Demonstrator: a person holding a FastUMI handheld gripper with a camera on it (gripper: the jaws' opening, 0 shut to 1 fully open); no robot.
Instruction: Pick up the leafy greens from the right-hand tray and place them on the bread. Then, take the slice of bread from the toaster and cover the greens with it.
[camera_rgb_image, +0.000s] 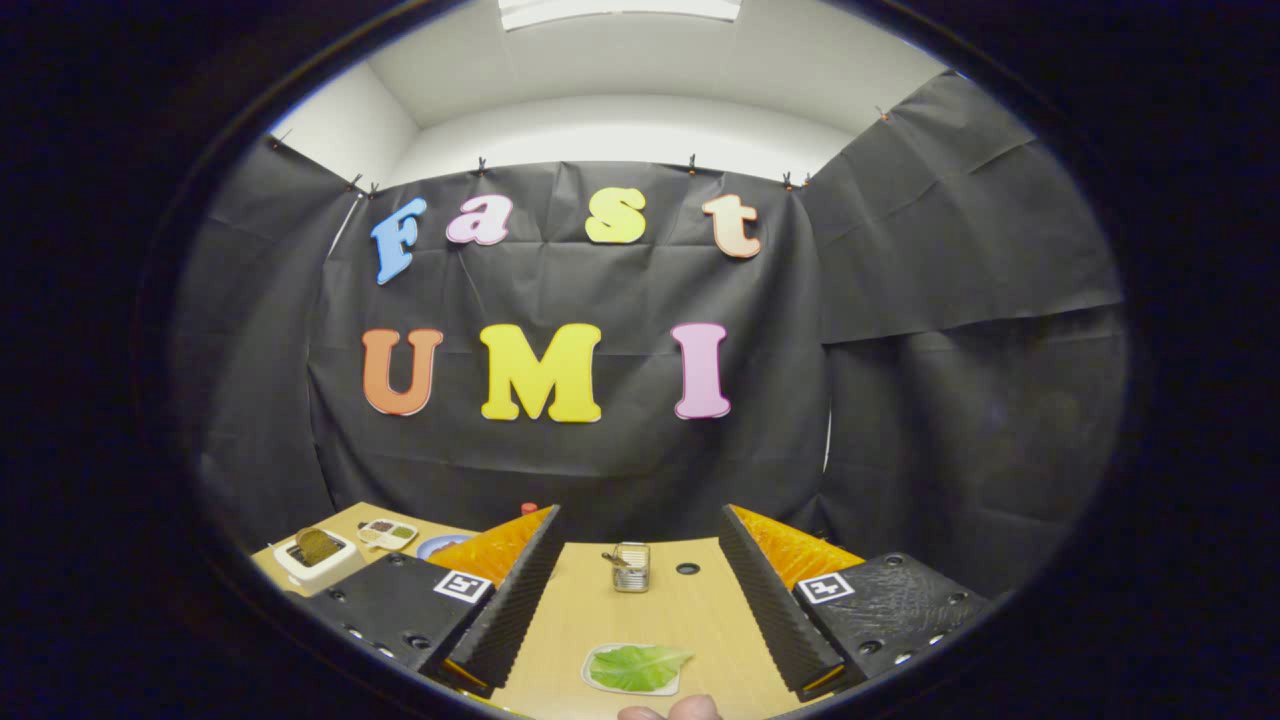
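A fingertip (668, 710) of a person peeks in at the near edge of the wooden counter (600, 610), just before a small white tray (590, 672) holding the leafy greens (640, 666). The tray lies between the two fingers of the gripper (635, 590), whose jaws stand wide apart, released and grasping nothing. Each finger carries a square black-and-white marker tag (462, 585). Beyond the greens a small metal basket (631, 566) stands beside a dark hole in the counter. Off past the left finger sit a white toaster (313, 553) with a bread slice (320, 545), a divided tray (388, 533) and a blue plate (440, 545). No readable labels.
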